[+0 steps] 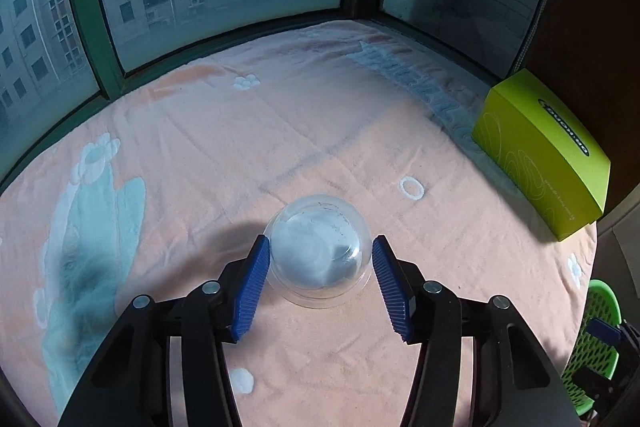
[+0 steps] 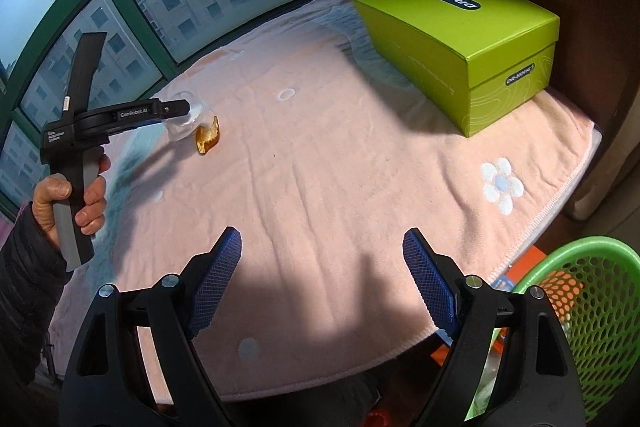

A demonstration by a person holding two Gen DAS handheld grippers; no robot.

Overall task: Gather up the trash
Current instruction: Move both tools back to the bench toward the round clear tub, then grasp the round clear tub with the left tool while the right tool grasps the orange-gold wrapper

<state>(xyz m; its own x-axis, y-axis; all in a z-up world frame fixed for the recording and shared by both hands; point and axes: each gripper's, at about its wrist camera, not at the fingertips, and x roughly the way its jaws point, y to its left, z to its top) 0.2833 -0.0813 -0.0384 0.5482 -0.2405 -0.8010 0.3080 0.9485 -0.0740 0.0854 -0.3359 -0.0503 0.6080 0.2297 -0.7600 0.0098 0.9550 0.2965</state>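
Left tongs [image 1: 322, 247], lower centre of the left wrist view: blue pads either side of a clear plastic cup [image 1: 318, 253]. The left pad looks to touch the cup wall; a sliver of cloth shows at the right pad, so no grip is made yet, as far as can be judged.

Cup: mouth down on the pink cloth [image 1: 300, 131], dome up, rim flared below the pads.

Step in hand, as judged: seize the cup. To do it well, centre the pads on the wall above the rim and close gently; thin plastic will likely buckle or squirt out under a hard squeeze.

Right tongs [image 2: 322, 247], lower centre of the right wrist view: wide open, empty, above the near cloth edge.

Peel scrap [image 2: 207, 140], left of centre in that view: orange, just beside the cup, not yet collected.

Basket [image 2: 592, 291], lower right: green, perforated, below the desk edge; probable destination.

Box [image 2: 460, 43], upper right: green, well apart from the cup.

Room: broad bare cloth between cup and basket; window close behind the cup; desk edge drops off before the basket.
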